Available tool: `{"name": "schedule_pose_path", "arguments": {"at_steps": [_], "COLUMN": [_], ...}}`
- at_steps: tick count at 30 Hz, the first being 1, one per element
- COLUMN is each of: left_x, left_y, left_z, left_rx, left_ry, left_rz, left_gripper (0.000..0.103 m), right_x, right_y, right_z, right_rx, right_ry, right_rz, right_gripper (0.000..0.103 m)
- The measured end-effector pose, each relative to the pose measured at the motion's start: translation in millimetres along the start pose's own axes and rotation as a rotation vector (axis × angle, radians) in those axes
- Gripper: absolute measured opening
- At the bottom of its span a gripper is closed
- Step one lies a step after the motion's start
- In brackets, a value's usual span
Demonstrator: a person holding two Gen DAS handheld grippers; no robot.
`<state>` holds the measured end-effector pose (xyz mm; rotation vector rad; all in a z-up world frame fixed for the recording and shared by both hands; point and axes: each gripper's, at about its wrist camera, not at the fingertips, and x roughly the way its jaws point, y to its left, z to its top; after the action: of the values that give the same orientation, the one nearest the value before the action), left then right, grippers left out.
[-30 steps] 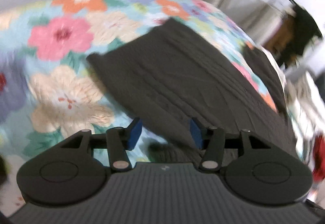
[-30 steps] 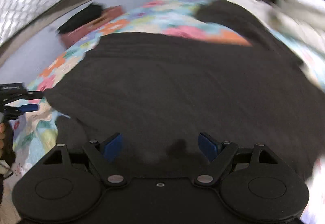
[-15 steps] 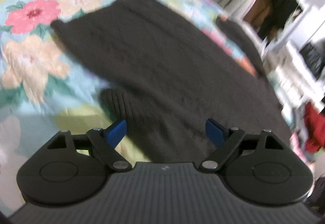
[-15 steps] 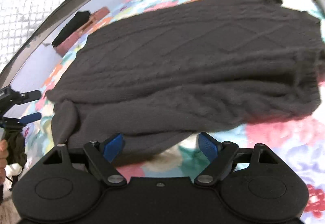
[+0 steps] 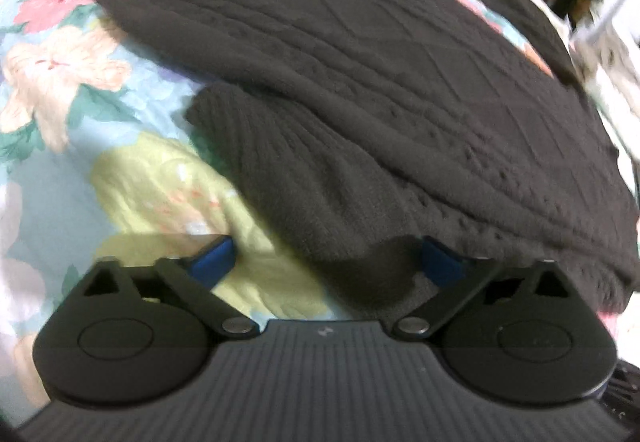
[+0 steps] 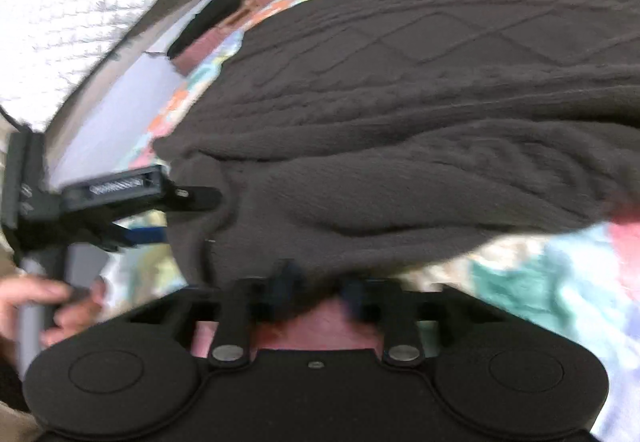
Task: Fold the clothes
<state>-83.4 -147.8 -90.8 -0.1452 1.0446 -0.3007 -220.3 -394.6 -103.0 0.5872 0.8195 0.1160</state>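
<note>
In the left wrist view, your left hand-held gripper (image 5: 326, 262) points down at the near edge of the dark brown cable-knit sweater (image 5: 380, 81), which lies spread over the floral bedspread (image 5: 60, 61) on the bed. A ribbed sleeve cuff (image 5: 280, 161) juts out from under the body of the sweater toward the near left, and its lower fold sits between the blue pads (image 5: 212, 260). The jaws stand wide but are closing; the pads do not yet press the knit, so nothing is held on this side. In the right wrist view, your right hand-held gripper (image 6: 316, 292) is at the sweater's near hem with its jaws closing, drawn nearly together on a bunch of the dark knit; the picture is blurred there, but the fabric looks pinched between them. Your left hand-held gripper shows at the left of this view, its fingers reaching over the cuff end, with your left hand (image 6: 44, 306) on the handle. The step in hand looks like taking hold of the near edge at two points to begin a fold. Next, you would need to finish closing the left jaws on the cuff, then lift both grips together and carry the near edge toward the far side, keeping the knit even.
</note>
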Motion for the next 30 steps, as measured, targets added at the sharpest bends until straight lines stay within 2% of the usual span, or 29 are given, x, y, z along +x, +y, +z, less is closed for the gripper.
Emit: {"name": "schedule_pose_path", "arguments": {"at_steps": [1,2,3,5,7,9,11,13,16,18,19,20,21,23,24,25,27,29,30], "left_x": [-2.7,-7.0,-14.3,-33.5,-55.8,-70.0,-70.3,-61.7,-57.6,-58.2,-58.0,-56.3,-54.0,-51.2,-52.0,-54.3,-59.8,-67.7,-70.2], "left_y": [0.7,1.8,4.6,12.1,17.9,20.4,23.6,27.5,33.6,36.2,36.5,35.6,34.5,35.4,36.7,37.9,39.6,38.5,37.2], "left_z": [-0.6,-1.0,-0.5,4.5,11.2,13.0,10.8,5.4,1.4,2.5,4.5,7.0,7.2,1.9,0.6,-0.1,-1.0,-0.2,-0.1], "left_rx": [0.025,0.039,0.033,0.005,-0.018,-0.035,-0.064,-0.093,-0.108,-0.111,-0.108,-0.103,-0.094,-0.077,-0.076,-0.08,-0.085,-0.082,-0.078], "left_ry": [-0.013,-0.029,-0.053,-0.129,-0.218,-0.273,-0.268,-0.231,-0.196,-0.186,-0.181,-0.176,-0.17,-0.155,-0.155,-0.159,-0.178,-0.222,-0.238], "left_rz": [0.016,0.021,0.012,-0.035,-0.108,-0.122,-0.121,-0.098,-0.061,-0.043,-0.031,-0.014,0.01,0.054,0.058,0.057,0.056,0.064,0.067], "left_gripper": [0.06,0.055,0.043,0.007,0.007,0.007,0.007,0.007,0.009,0.018,0.029,0.042,0.047,0.049,0.049,0.05,0.052,0.065,0.068], "right_x": [0.3,-0.3,-3.1,-9.9,-22.8,-33.6,-34.7,-25.4,-10.1,-3.7,-0.6,1.9,3.4,3.3,-0.3,-5.0,-18.1,-35.8,-47.7], "right_y": [5.0,10.3,12.4,14.2,11.8,16.4,24.8,27.2,37.7,51.0,57.9,60.0,59.4,57.0,53.7,49.8,37.8,19.8,8.5], "right_z": [1.5,2.0,2.6,4.2,5.5,4.9,4.4,1.5,-10.9,-19.1,-23.2,-26.5,-27.4,-26.9,-25.4,-23.9,-20.7,-17.4,-16.6], "right_rx": [-0.024,-0.043,-0.037,-0.011,0.042,0.034,0.001,0.022,0.027,-0.066,-0.117,-0.143,-0.141,-0.124,-0.117,-0.117,-0.111,-0.094,-0.072], "right_ry": [0.003,0.004,0.007,0.015,0.019,0.02,0.03,0.06,0.137,0.143,0.143,0.136,0.147,0.177,0.19,0.192,0.184,0.163,0.138], "right_rz": [-0.008,-0.011,0.001,0.039,0.15,0.196,0.19,0.188,0.228,0.156,0.115,0.073,0.066,0.087,0.127,0.147,0.164,0.156,0.143], "right_gripper": [0.016,0.016,0.016,0.014,0.011,0.011,0.011,0.01,0.011,0.011,0.016,0.017,0.019,0.033,0.049,0.053,0.053,0.053,0.054]}}
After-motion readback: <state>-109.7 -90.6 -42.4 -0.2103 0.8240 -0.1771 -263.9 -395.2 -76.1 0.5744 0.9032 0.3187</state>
